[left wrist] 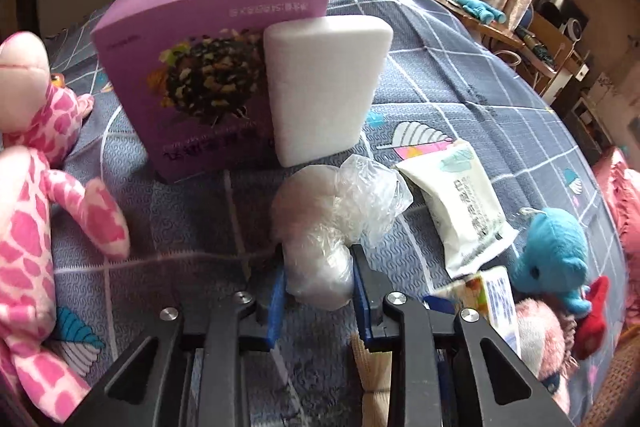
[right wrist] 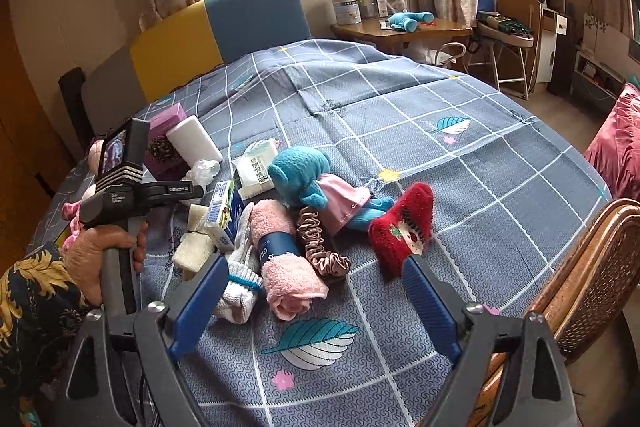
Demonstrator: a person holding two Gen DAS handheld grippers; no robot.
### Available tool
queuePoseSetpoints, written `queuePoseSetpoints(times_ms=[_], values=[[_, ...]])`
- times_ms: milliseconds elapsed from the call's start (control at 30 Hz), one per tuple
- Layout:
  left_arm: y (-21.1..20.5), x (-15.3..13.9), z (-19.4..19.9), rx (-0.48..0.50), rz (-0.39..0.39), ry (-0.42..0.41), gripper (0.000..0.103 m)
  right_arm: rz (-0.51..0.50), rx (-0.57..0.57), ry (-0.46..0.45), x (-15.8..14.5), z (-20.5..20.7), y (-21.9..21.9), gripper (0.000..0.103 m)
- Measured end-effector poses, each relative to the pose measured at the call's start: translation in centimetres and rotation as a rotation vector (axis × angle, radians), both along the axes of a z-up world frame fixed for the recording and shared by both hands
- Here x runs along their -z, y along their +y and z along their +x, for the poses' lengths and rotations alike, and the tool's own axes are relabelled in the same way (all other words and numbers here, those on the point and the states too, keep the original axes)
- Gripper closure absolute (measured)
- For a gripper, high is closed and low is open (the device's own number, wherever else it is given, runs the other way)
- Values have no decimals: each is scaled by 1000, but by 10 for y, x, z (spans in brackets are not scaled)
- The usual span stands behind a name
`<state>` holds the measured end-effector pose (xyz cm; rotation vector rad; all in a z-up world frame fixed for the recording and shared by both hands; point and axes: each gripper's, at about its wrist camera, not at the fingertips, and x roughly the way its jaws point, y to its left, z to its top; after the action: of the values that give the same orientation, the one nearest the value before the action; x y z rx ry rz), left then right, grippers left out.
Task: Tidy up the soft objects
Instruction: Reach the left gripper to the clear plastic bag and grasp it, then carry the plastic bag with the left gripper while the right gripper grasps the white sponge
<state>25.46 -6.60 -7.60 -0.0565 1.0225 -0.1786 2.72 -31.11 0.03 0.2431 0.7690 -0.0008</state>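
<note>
Step in hand: left gripper (left wrist: 318, 283) clenched on the crumpled plastic bag (left wrist: 332, 219); lift and sorting not yet done.

The bed (right wrist: 400, 115) carries all items. At its far side the purple box (left wrist: 188, 67) stands upright with the white foam block (left wrist: 324, 87) leaning on it. The bag lies just in front of both, beside the wipes pack (left wrist: 460, 211), its near end pinched between the blue pads (left wrist: 276, 303). The right gripper (right wrist: 316, 291) hangs released and empty, its jaws wide over the pink rolled towel (right wrist: 286, 259) and the scrunchie (right wrist: 320, 247). Judged next move: raise the bag clear without loosening; thin film can slip.
</note>
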Motion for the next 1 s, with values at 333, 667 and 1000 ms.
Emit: queuePoseSetpoints(times_ms=[333, 667, 1000], values=[[41, -44, -79, -14, -75, -99, 74, 19, -160, -1, -18, 56, 28, 21], [92, -70, -148, -61, -132, -154, 74, -177, -412, -53, -19, 167, 124, 14], [120, -72, -168, -107, -176, -145, 74, -275, -467, -25, 12, 241, 183, 14]])
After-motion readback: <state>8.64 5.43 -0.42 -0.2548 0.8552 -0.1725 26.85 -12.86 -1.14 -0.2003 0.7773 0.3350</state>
